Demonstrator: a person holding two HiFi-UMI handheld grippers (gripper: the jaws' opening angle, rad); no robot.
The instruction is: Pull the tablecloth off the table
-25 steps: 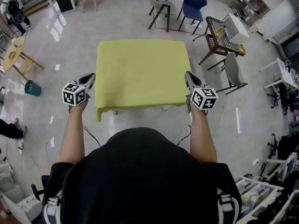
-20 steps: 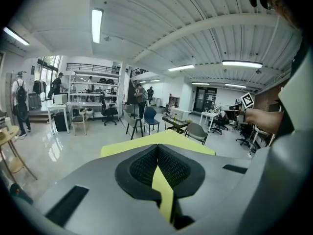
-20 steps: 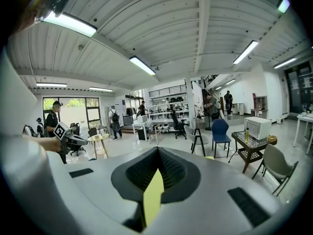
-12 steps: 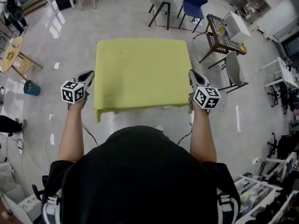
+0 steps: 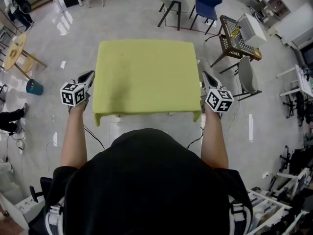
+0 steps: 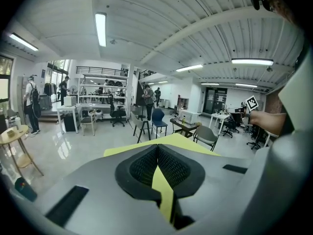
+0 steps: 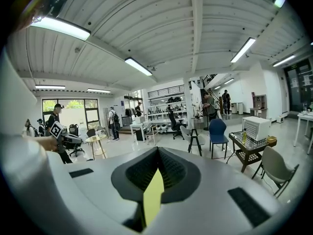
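At both near corners, tablecloth (image 5: 146, 77), spread flat on the table, is clamped in L gripper (image 5: 89, 75) & R gripper (image 5: 206, 77); grip step looks done, so an even backward pull is called for.

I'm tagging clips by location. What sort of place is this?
Most likely an open-plan lab or workshop, not a home: tall storage racks along the back, scattered work desks and office chairs, and strip lights on a bare ceiling.
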